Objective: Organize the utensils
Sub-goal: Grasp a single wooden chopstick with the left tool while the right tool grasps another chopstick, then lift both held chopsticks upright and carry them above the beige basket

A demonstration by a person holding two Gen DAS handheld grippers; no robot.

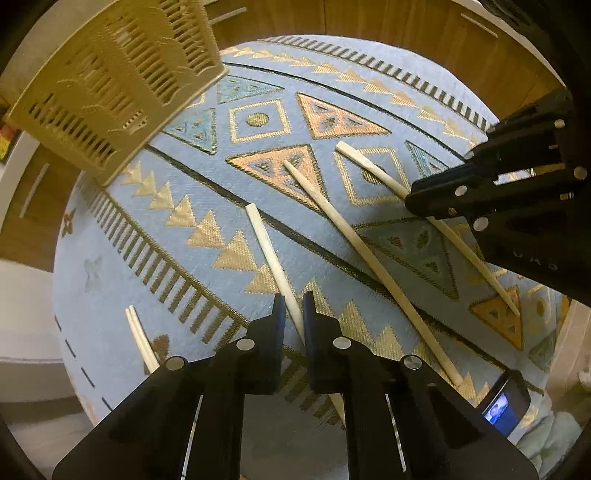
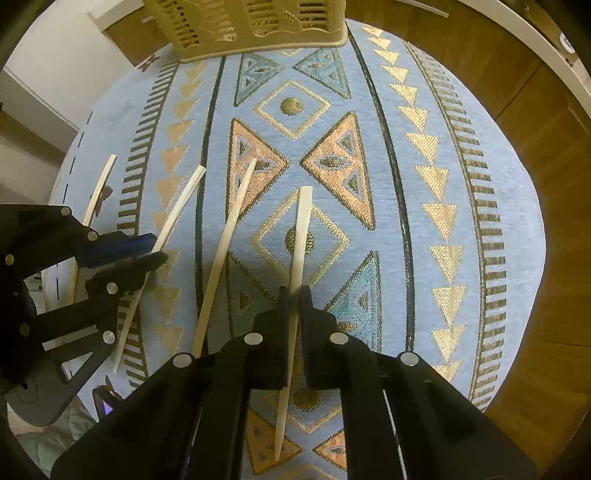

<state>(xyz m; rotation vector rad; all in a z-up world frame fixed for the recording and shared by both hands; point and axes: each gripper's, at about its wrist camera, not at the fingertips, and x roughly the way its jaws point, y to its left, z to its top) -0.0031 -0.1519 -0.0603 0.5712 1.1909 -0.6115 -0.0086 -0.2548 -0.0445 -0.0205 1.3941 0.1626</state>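
Patterned blue cloth [image 2: 424, 206] bearing scattered chopsticks [image 2: 225, 254] and slatted basket [image 2: 251, 26].

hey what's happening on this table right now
A person is sorting chopsticks with two handheld grippers. The left gripper is shut on one chopstick, and the right gripper is shut on another chopstick. One more loose chopstick lies between them on the patterned blue cloth. The slotted beige basket waits at the far edge.

A blue patterned cloth [image 2: 424, 155] covers the surface; wooden floor [image 2: 546, 206] and white wall [image 2: 55, 48] lie beyond
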